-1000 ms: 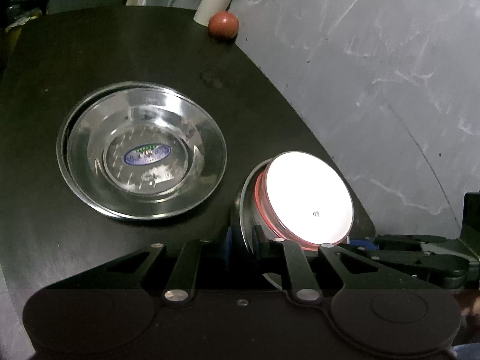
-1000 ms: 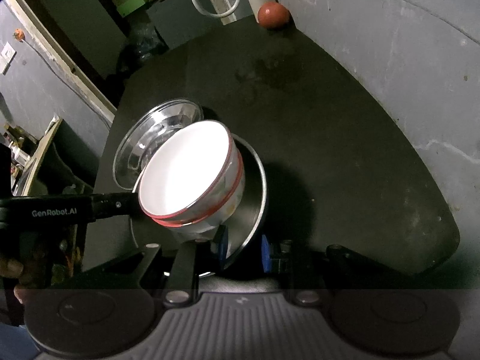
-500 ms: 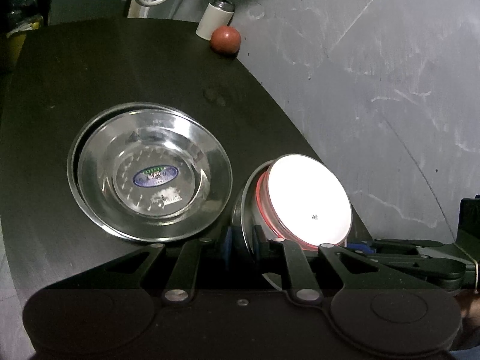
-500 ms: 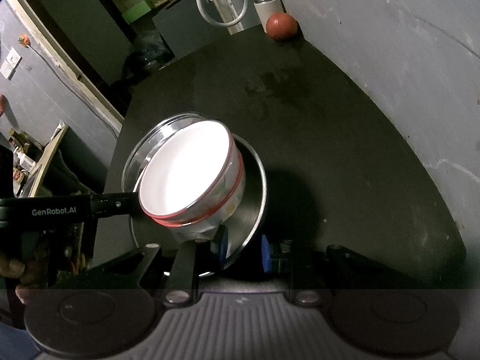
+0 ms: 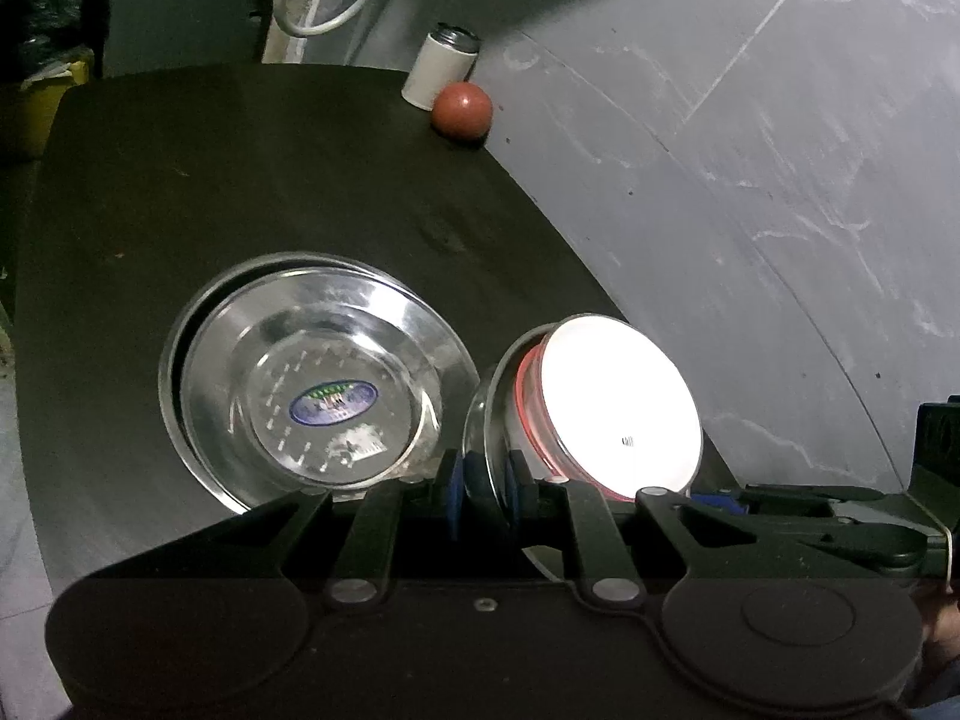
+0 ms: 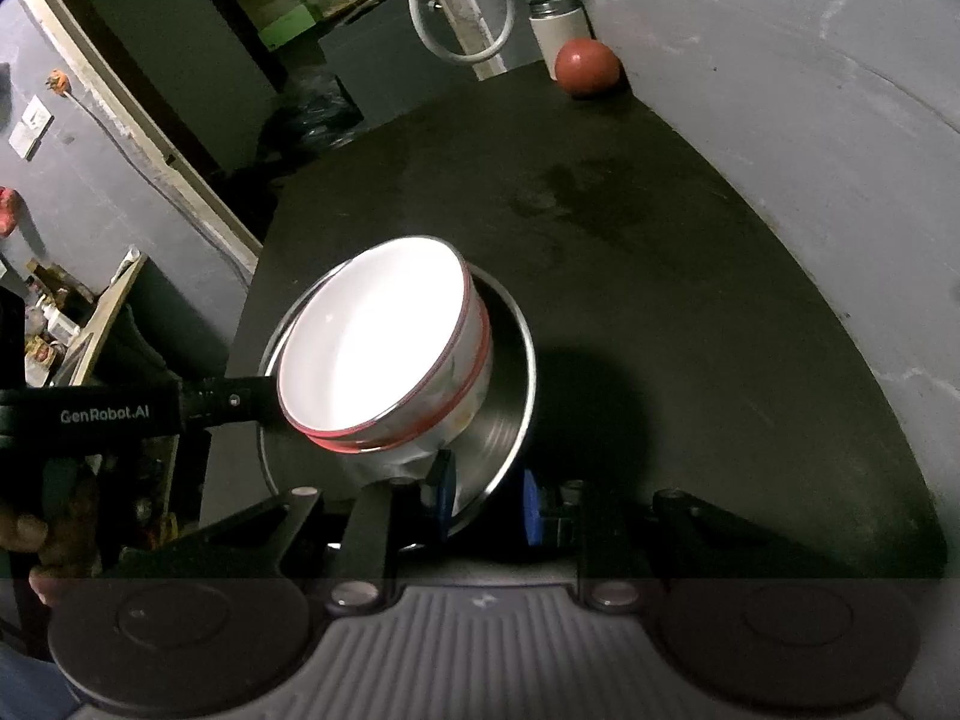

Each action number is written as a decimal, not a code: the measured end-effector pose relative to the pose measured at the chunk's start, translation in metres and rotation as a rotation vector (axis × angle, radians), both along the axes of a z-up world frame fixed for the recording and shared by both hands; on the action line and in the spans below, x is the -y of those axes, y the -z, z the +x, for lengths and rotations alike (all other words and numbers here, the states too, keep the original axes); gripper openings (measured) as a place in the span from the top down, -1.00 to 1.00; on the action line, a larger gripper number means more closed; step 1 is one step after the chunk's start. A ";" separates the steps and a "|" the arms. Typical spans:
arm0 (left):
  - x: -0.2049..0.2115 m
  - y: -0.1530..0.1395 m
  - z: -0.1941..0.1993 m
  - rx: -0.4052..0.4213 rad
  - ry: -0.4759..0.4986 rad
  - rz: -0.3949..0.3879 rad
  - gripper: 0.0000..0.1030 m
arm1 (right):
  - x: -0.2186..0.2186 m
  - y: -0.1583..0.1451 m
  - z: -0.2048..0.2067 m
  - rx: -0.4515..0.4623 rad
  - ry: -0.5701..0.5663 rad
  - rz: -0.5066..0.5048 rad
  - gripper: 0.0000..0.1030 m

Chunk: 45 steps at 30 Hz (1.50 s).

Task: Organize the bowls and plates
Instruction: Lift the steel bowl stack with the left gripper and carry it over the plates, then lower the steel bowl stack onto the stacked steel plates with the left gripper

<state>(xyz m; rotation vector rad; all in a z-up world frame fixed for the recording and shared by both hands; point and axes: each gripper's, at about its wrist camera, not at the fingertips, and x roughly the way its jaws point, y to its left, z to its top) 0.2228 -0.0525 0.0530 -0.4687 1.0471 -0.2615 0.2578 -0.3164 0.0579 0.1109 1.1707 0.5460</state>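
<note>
Tilting steel plate (image 5: 489, 420), 2 bowls (image 6: 384, 348) aboard

A steel plate (image 6: 504, 420) is hanging tilted above the dark table, its rim pinched on two sides, and it is carrying two nested white bowls (image 6: 372, 342) with red rims, leaning with it, their glossy insides blazing in the light. In the left wrist view the same steel plate (image 5: 489, 420) is showing edge-on with the white bowls (image 5: 618, 402) facing right. Just beside it, a stack of shallow steel plates (image 5: 318, 384) is lying flat on the table, the top one sitting slightly off-centre and wearing a blue oval sticker
</note>
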 end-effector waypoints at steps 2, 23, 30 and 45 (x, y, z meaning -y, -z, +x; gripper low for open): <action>-0.003 -0.002 0.001 0.001 -0.007 0.003 0.72 | -0.003 0.000 0.003 0.001 -0.009 0.002 0.50; -0.048 0.001 0.017 -0.033 -0.103 0.028 0.75 | -0.052 0.011 0.032 -0.034 -0.100 0.014 0.50; -0.059 0.005 0.019 -0.047 -0.118 0.030 0.76 | -0.063 0.013 0.038 -0.041 -0.110 0.016 0.50; -0.086 0.015 0.025 -0.083 -0.163 0.036 0.76 | -0.093 0.022 0.055 -0.054 -0.153 0.003 0.50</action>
